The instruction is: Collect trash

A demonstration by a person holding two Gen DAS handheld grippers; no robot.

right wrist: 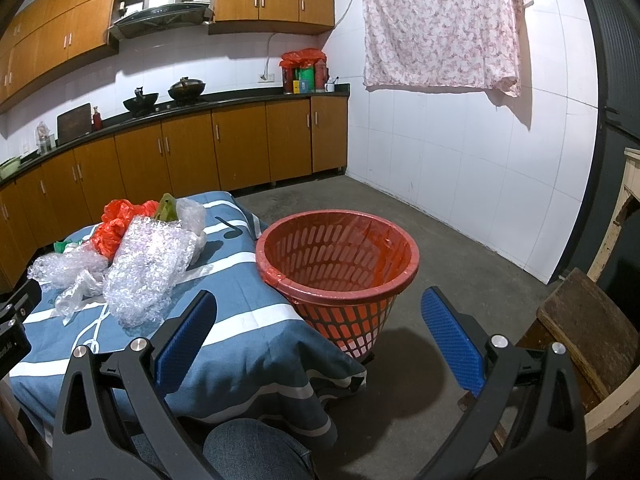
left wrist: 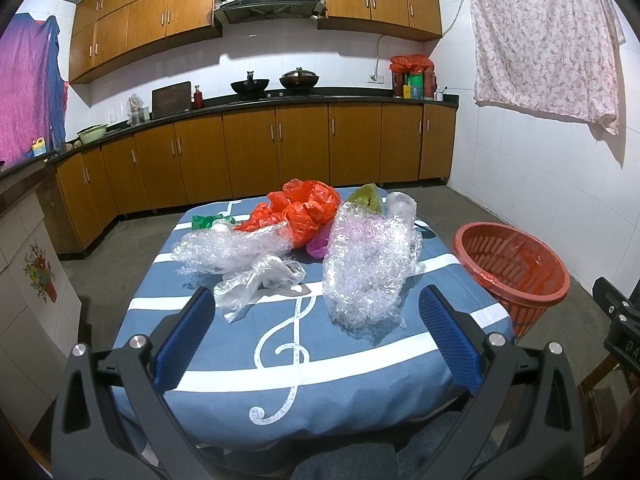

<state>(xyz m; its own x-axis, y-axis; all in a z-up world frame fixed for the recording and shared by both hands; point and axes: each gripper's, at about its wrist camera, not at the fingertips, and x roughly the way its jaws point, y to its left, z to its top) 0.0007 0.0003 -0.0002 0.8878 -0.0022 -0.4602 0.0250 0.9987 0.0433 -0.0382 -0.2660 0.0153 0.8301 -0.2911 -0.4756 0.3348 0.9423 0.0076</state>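
Note:
A pile of trash lies on a table with a blue cloth (left wrist: 344,376): a big wad of bubble wrap (left wrist: 366,264), a flatter bubble wrap piece (left wrist: 224,246), a clear plastic bag (left wrist: 256,284), a red plastic bag (left wrist: 308,208), a green scrap (left wrist: 204,222) and a yellow-green wrapper (left wrist: 366,200). A red basket (right wrist: 338,272) with a red liner stands on the floor right of the table. My left gripper (left wrist: 316,304) is open and empty, just short of the pile. My right gripper (right wrist: 320,308) is open and empty, near the basket's front rim.
Kitchen cabinets and a counter (left wrist: 280,100) with woks run along the back wall. A wooden stool (right wrist: 588,320) stands at the right. A tiled wall (right wrist: 460,168) lies beyond the basket. A denim-clad knee (right wrist: 256,452) is below the grippers.

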